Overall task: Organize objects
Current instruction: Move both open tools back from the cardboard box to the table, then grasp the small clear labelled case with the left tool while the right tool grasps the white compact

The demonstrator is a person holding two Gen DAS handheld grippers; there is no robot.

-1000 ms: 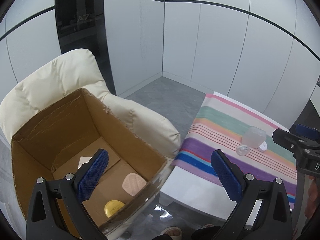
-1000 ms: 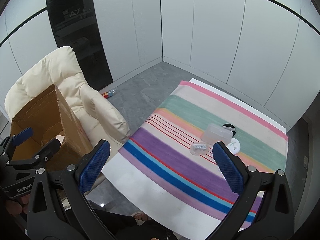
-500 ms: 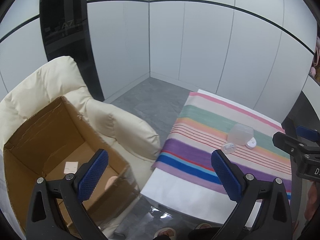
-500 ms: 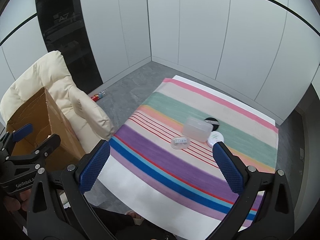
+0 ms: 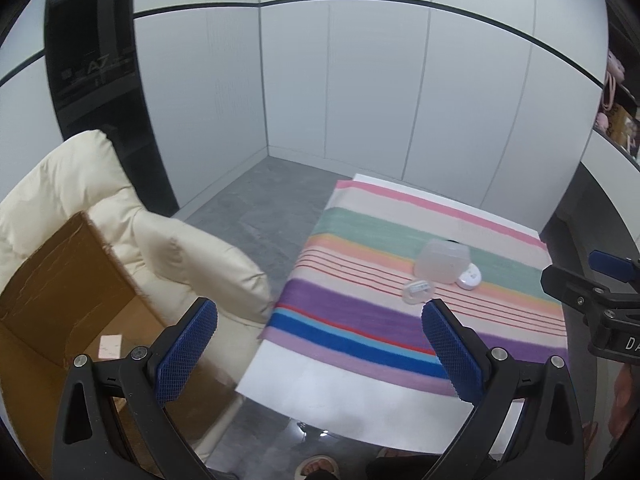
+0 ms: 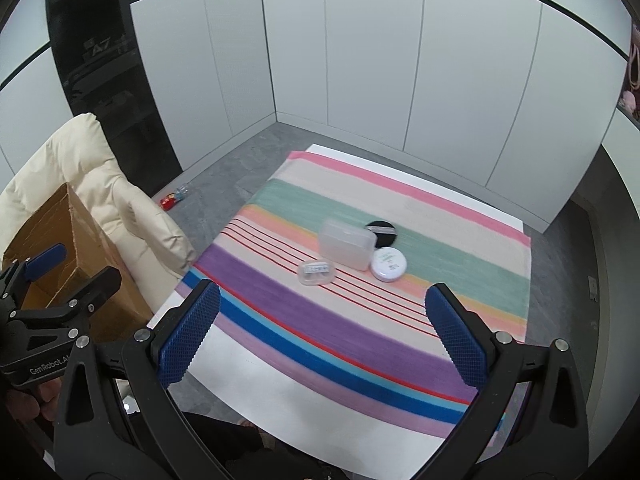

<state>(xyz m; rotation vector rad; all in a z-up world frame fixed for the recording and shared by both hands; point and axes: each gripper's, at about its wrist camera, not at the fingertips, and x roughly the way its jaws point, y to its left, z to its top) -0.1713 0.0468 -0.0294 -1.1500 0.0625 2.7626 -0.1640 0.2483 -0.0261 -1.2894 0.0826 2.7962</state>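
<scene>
White-panelled room, grey floor. Left wrist view: my left gripper (image 5: 318,344) hangs open and empty between the brown cardboard box (image 5: 60,280) on the cream padded chair (image 5: 168,248) and the striped cloth-covered table (image 5: 360,396). Right wrist view: my right gripper (image 6: 322,332), jaws spread and empty, faces four items: one frosted rectangular plastic case (image 6: 346,244), long axis across the stripes; one small clear oval container (image 6: 316,273); one white round tin (image 6: 388,266); one black round puff (image 6: 382,229).

From my station, the black round item (image 6: 383,229) is partly hidden behind the translucent box (image 6: 346,243). I cannot read the print on the white round tin (image 6: 388,265). The small clear case (image 6: 316,272) holds contents too small to identify. The cardboard box (image 5: 60,280) is cut off by the left wrist view's edge, its floor mostly hidden.
</scene>
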